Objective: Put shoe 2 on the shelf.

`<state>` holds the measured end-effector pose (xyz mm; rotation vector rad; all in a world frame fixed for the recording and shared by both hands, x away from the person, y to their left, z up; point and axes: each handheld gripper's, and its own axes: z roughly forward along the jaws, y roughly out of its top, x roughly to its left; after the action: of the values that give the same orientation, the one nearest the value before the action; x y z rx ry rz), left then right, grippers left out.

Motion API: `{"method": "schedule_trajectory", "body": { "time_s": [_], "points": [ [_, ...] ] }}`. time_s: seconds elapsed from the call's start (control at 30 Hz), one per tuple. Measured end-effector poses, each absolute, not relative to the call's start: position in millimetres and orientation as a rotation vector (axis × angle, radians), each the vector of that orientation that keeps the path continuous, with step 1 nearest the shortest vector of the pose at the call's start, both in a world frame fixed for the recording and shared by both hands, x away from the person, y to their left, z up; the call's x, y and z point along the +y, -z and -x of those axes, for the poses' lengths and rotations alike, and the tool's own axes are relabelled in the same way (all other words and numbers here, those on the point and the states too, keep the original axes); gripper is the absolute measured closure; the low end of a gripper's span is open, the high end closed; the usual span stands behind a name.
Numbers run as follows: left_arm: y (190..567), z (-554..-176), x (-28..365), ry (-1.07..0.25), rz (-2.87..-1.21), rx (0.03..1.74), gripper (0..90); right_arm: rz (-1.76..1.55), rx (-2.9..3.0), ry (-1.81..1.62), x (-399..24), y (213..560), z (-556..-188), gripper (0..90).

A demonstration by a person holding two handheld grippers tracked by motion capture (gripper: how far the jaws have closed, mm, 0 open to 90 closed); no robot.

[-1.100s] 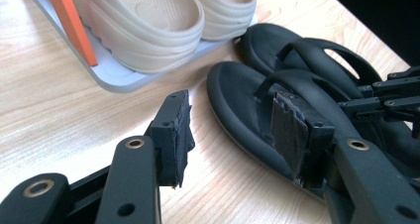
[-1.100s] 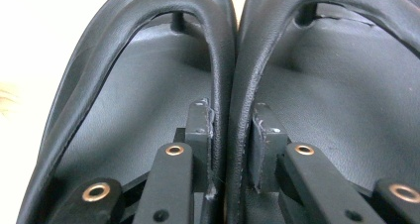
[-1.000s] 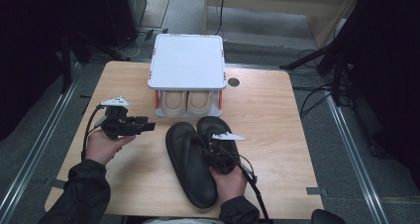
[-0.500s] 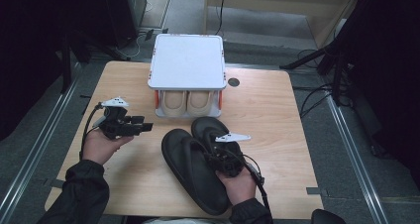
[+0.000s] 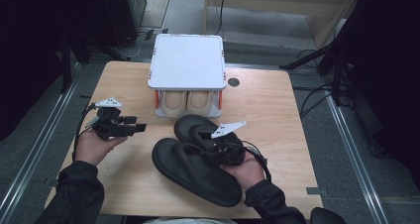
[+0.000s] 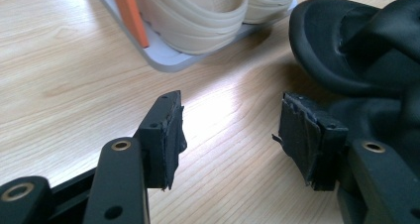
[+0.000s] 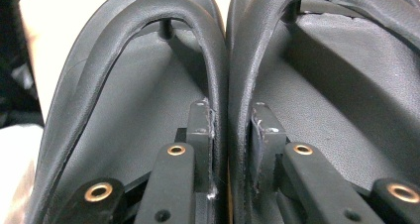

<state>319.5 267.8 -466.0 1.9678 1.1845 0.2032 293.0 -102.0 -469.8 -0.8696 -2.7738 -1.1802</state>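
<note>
Sandals (image 5: 198, 157), two black ones, lay on the table (image 5: 277, 110) in front of the rack (image 5: 187, 60). The right gripper (image 7: 230, 130) pinched their inner straps together, probably so both would lift as a pair. Their long axes ran diagonally, one end toward the rack, the other toward the person. The left gripper (image 6: 228, 130), jaws just opened and empty, hovered beside them.

Two black flip-flops (image 5: 195, 162) lie side by side, touching, soles down, slanting across the near middle of the table.
</note>
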Motion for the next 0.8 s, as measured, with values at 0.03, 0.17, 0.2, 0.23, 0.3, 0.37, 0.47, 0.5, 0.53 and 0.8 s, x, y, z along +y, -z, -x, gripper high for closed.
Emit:
{"method": "schedule_trajectory", "body": {
  "time_s": [0.03,0.17,0.2,0.23,0.3,0.37,0.47,0.5,0.53,0.8],
  "points": [
    [466.0,-318.7,269.3,-0.201,-1.966,1.191,43.3,0.838,-2.777,1.177,-101.0,469.2,-294.8,75.8],
    [467.2,-314.3,274.1,-0.207,-1.954,1.2,42.9,0.733,-2.758,1.142,-93.7,465.5,-305.6,75.7],
    [467.4,-313.0,275.8,-0.205,-1.953,1.204,42.9,0.718,-2.755,1.136,-92.7,464.7,-307.5,75.6],
    [467.7,-312.0,277.1,-0.195,-1.951,1.209,42.6,0.684,-2.751,1.121,-90.5,463.6,-310.5,75.6],
    [469.3,-310.7,279.4,-0.19,-1.954,1.212,42.7,0.638,-2.745,1.112,-87.6,462.5,-314.5,75.6],
    [471.1,-308.6,282.8,-0.193,-1.964,1.222,42.7,0.577,-2.742,1.102,-84.1,460.8,-318.3,75.6],
    [472.0,-305.6,286.7,-0.19,-1.959,1.239,42.6,0.509,-2.733,1.1,-79.0,458.5,-322.5,75.7],
    [472.1,-304.4,287.9,-0.188,-1.955,1.244,42.6,0.501,-2.729,1.096,-77.4,457.6,-323.3,75.7],
    [472.1,-303.2,289.1,-0.192,-1.953,1.248,42.6,0.473,-2.728,1.095,-75.3,457.0,-324.8,75.7],
    [473.3,-295.0,299.2,-0.213,-1.93,1.281,42.4,0.354,-2.742,1.061,-61.2,441.6,-337.8,75.6]
  ]
}}
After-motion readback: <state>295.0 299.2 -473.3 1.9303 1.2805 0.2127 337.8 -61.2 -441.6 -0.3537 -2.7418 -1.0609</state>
